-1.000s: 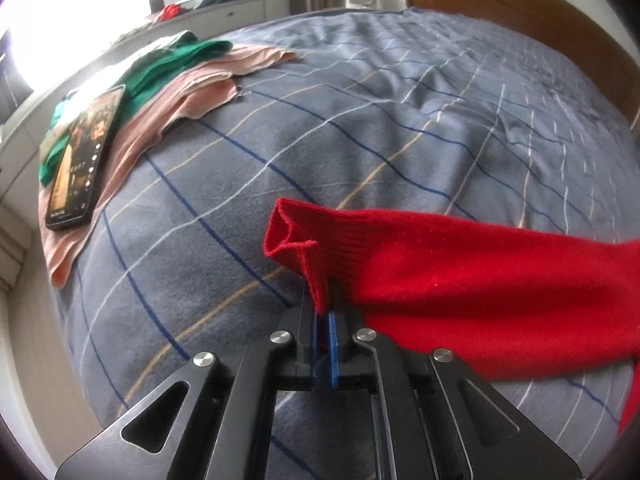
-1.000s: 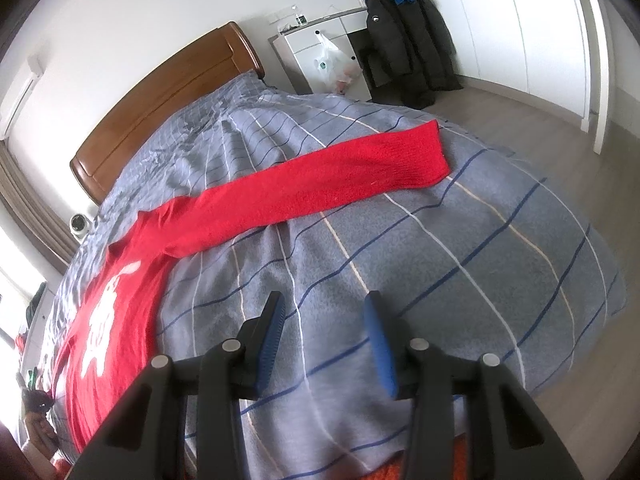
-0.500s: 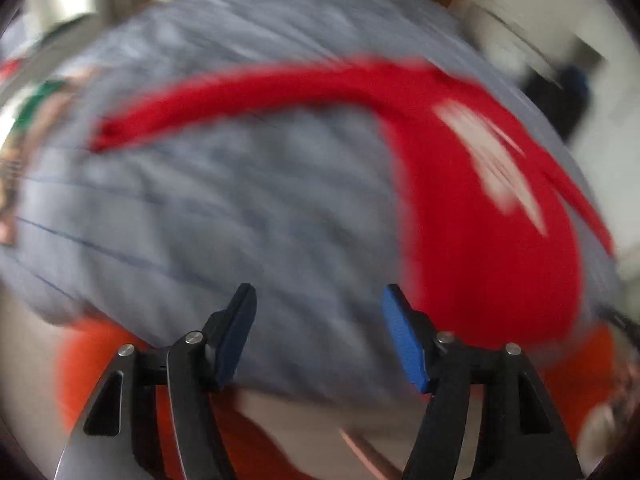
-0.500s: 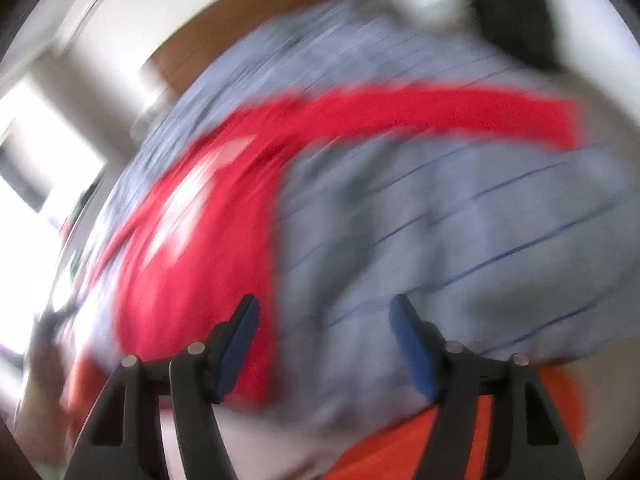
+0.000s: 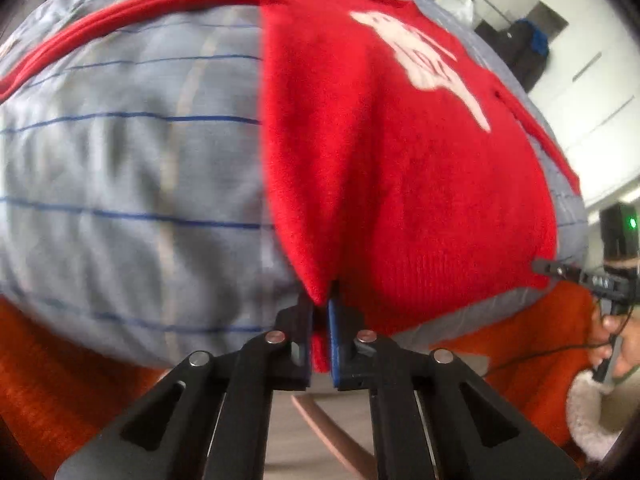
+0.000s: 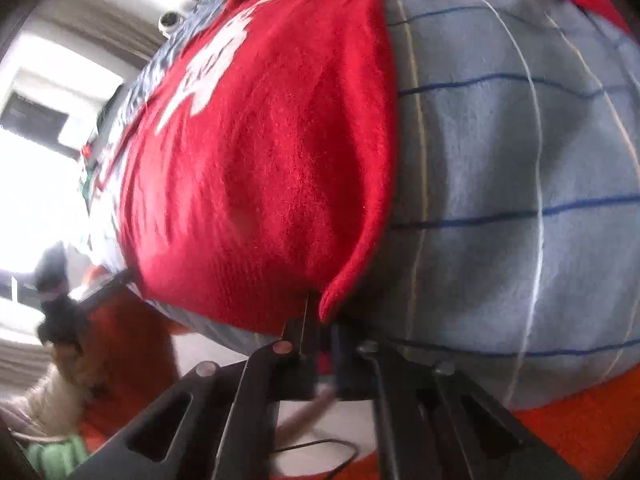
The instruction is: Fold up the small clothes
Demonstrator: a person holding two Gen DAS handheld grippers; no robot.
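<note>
A red knit sweater point(image 5: 400, 140) with a white print lies spread on the bed, sleeves stretched out to both sides. My left gripper point(image 5: 320, 320) is shut on the sweater's bottom left hem corner at the bed's near edge. My right gripper point(image 6: 320, 332) is shut on the bottom right hem corner of the sweater point(image 6: 260, 160). The right gripper also shows at the far right of the left wrist view point(image 5: 560, 270).
The grey checked bedspread point(image 5: 120, 180) covers the bed. An orange rug point(image 5: 40, 380) lies on the floor below the bed's edge. A dark coat point(image 5: 520, 52) hangs by white wardrobes at the back right. A bright window point(image 6: 40, 140) is on the left.
The left gripper let go of the sleeve cuff. Both grippers swung to the foot of the bed, then closed on the sweater's two bottom hem corners.
</note>
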